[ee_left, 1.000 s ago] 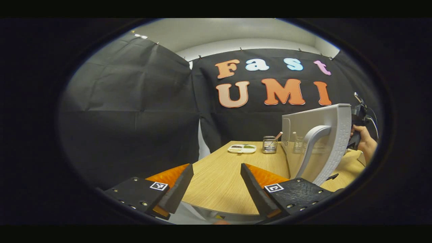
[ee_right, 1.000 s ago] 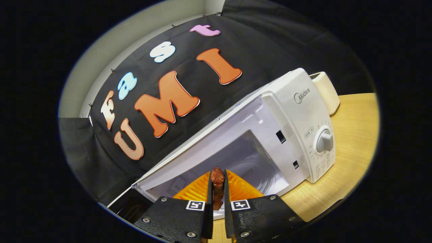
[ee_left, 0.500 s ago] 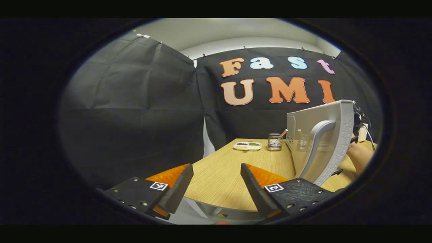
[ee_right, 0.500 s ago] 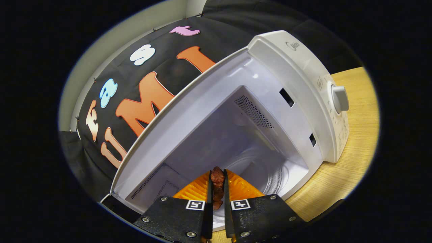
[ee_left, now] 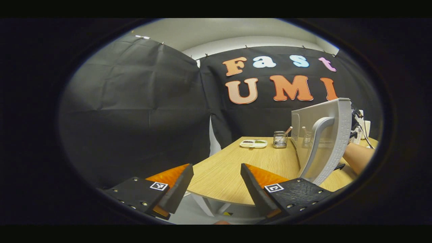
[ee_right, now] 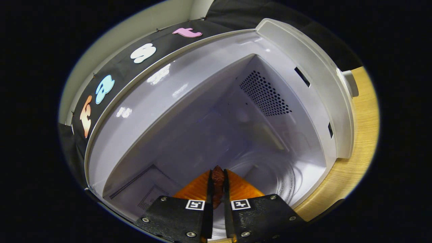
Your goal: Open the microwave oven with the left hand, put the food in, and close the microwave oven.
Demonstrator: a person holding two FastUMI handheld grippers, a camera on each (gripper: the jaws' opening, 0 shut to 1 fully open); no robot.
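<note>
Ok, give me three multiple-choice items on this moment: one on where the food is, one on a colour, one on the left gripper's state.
1. Where is the piece of food?
A. on the table
B. between the right gripper's fingers at the open microwave oven's cavity
C. on the white divided dish

2. What colour is the microwave oven's door handle?
A. grey
B. red
C. green

3. How is the left gripper?
A. shut on a cup
B. shut on the handle
C. open, holding nothing

Answers: 1 B, both fingers press on it before the cavity. 2 A, the curved handle is grey. 3 C, its fingers stand apart over the table edge.
</note>
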